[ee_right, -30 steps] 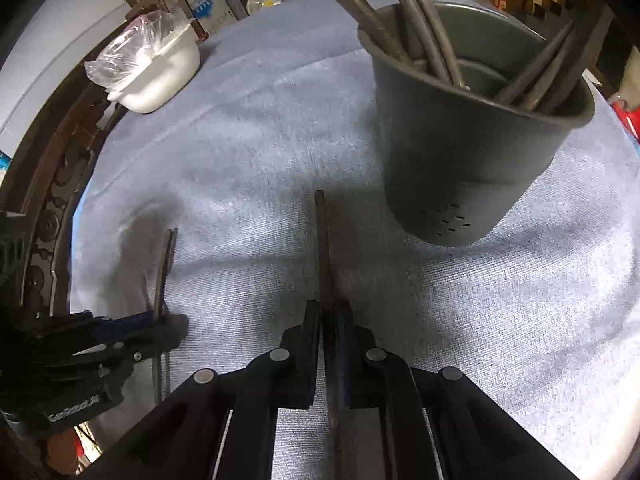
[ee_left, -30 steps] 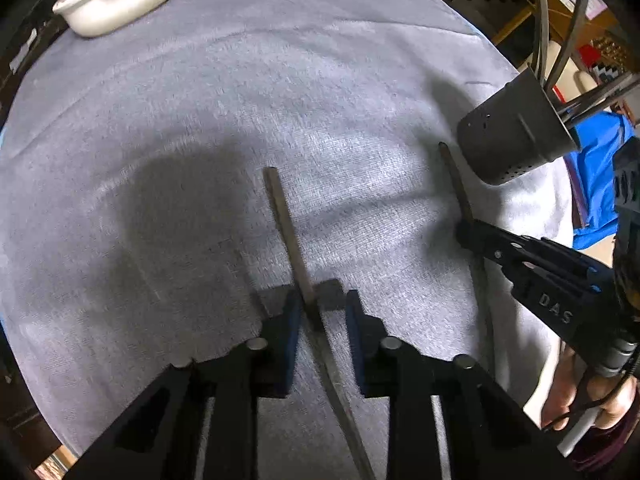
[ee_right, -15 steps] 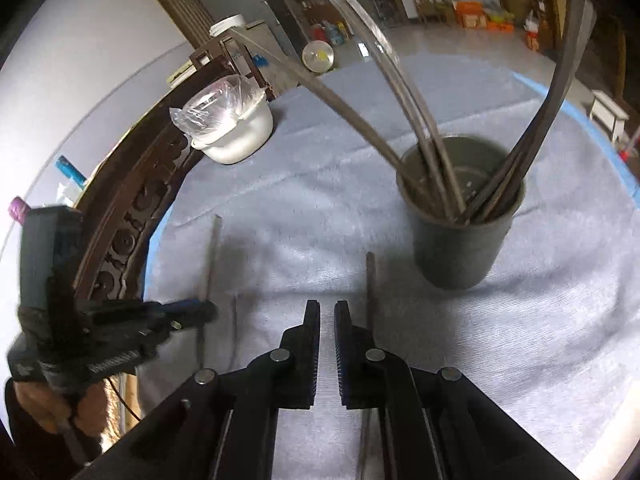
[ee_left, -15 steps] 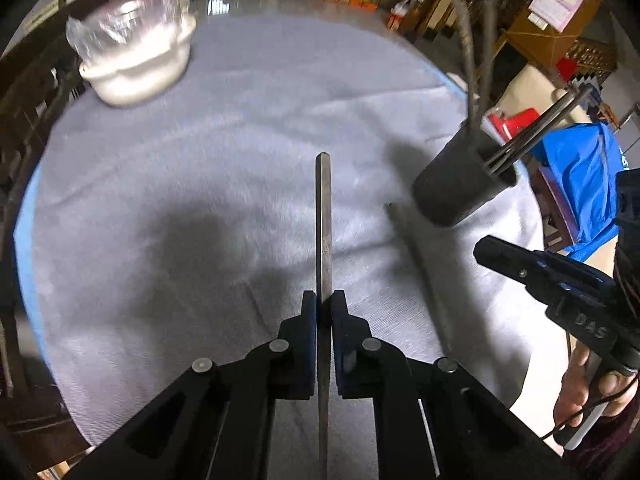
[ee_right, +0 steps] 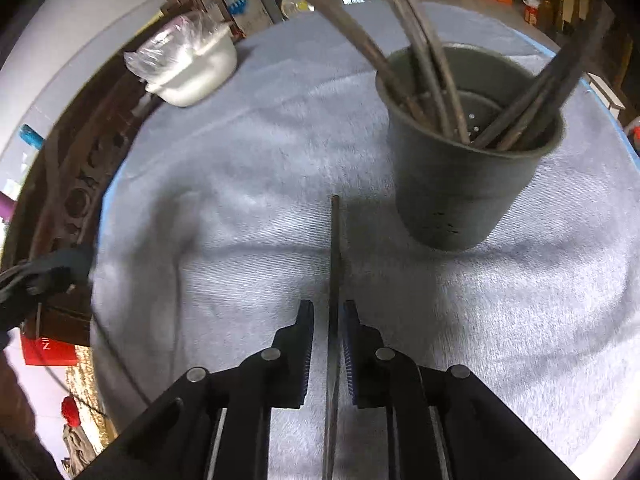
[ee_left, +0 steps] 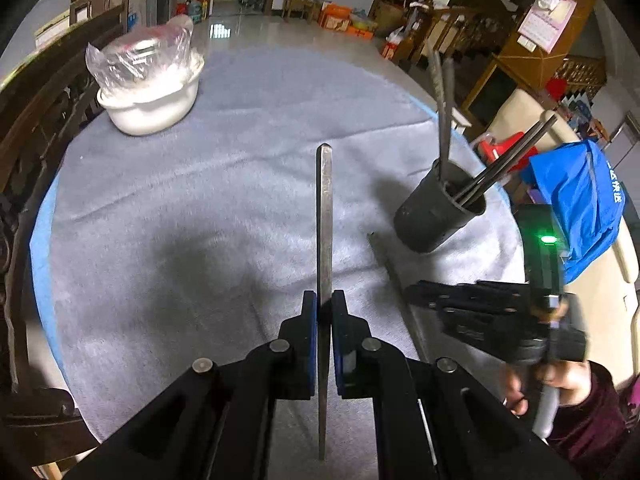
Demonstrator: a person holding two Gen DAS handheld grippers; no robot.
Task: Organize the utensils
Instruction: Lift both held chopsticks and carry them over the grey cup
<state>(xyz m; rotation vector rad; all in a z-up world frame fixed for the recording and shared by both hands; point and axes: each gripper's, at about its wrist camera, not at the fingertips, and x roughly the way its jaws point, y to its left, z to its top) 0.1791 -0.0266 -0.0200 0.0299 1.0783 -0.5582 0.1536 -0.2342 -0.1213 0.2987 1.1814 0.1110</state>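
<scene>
Two utensils: the left gripper (ee_left: 324, 312) pinches one utensil (ee_left: 324, 216); another (ee_right: 335, 248) lies between the right gripper's (ee_right: 327, 320) spread jaws.

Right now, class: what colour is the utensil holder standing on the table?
Dark grey. The utensil holder shows best in the right wrist view, with small drain holes in its base.

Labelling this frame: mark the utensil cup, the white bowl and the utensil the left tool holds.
utensil cup (ee_right: 460, 196), right wrist view, front of its outer wall.
white bowl (ee_left: 152, 108), left wrist view, its side wall.
held utensil (ee_left: 324, 208), left wrist view, mid-shaft ahead of the tool.
</scene>
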